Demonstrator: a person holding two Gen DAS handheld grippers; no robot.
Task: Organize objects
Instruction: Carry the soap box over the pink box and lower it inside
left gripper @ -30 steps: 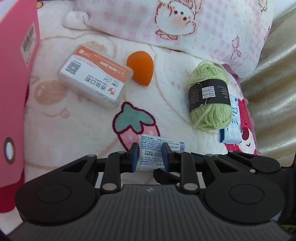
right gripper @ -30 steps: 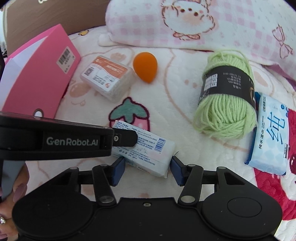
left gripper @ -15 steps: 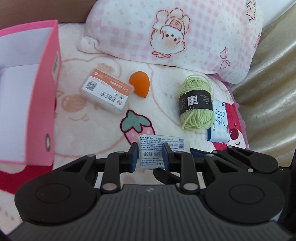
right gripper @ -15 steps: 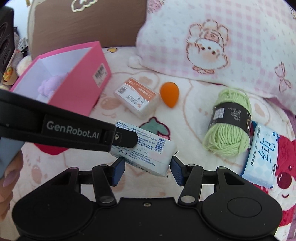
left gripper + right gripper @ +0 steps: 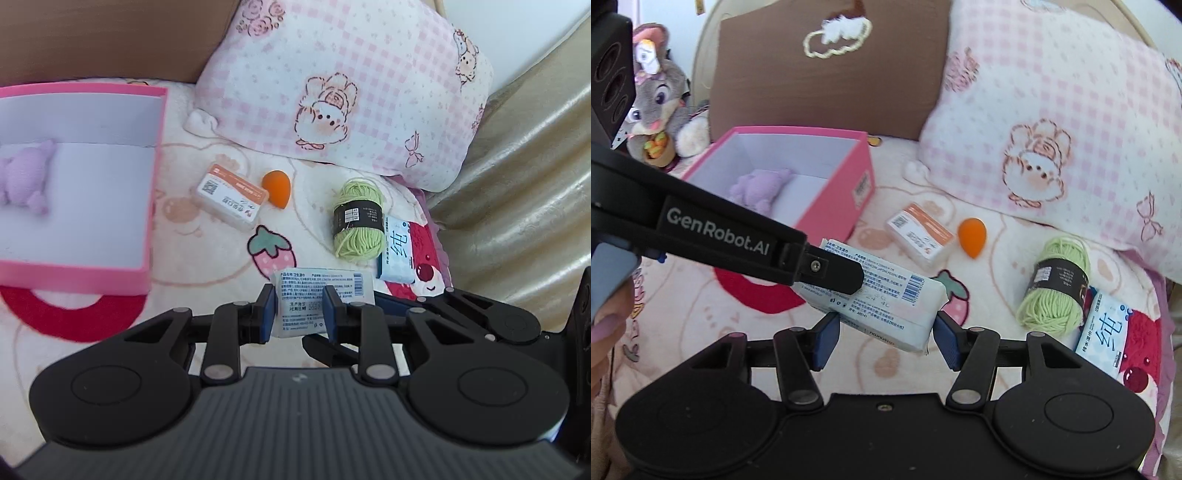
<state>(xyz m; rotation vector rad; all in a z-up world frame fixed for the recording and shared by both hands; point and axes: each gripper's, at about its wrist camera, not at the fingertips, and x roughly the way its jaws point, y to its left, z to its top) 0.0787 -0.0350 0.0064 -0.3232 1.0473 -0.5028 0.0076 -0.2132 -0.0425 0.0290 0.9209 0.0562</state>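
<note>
A white wipes pack hangs in the air above the bed blanket. My left gripper is shut on one end of it, and its black finger reaches in from the left in the right wrist view. My right gripper straddles the same pack lengthwise. Its jaws are opening, but the blue pads still touch the pack's two ends. The open pink box stands to the left with a purple plush inside; the box and plush also show in the right wrist view.
On the blanket lie an orange-labelled plastic box, an orange sponge, a green yarn ball and a blue tissue pack. A pink checked pillow lies behind them. A brown cushion and a grey plush rabbit stand behind the pink box.
Both grippers have risen with the wipes pack between them, and the blanket items look smaller. The pink box's open top and purple plush have come into view.
</note>
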